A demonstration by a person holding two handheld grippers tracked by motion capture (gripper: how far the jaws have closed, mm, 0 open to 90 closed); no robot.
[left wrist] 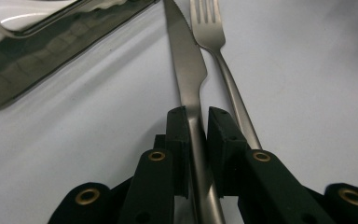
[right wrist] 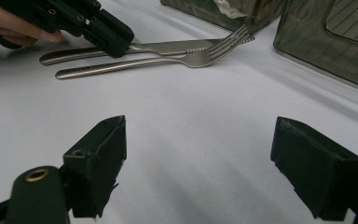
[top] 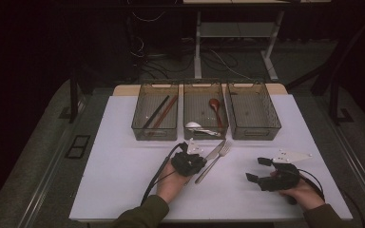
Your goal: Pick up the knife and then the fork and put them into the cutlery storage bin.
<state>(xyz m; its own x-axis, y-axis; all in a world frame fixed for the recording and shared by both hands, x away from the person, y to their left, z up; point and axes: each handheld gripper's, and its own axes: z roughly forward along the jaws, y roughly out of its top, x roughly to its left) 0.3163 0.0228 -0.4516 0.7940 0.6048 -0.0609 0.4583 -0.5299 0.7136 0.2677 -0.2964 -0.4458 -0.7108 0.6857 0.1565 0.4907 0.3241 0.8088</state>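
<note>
knife: plain silver steel
fork: silver, matching
left hand-held gripper: black, brass-coloured rivets
right hand-held gripper: black
surface: plain white
bins: smoky translucent grey
spoon: reddish-brown
chopsticks: one black, one red-brown
sleeves: olive green

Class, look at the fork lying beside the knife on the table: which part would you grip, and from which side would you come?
Grip the fork by its slim handle, probably from above on its free side: it lies flat, and the knife with the left gripper crowds the other side.

White tabletop carrying a knife and fork side by side beyond the left jaws, three clear bins farther beyond.
</note>
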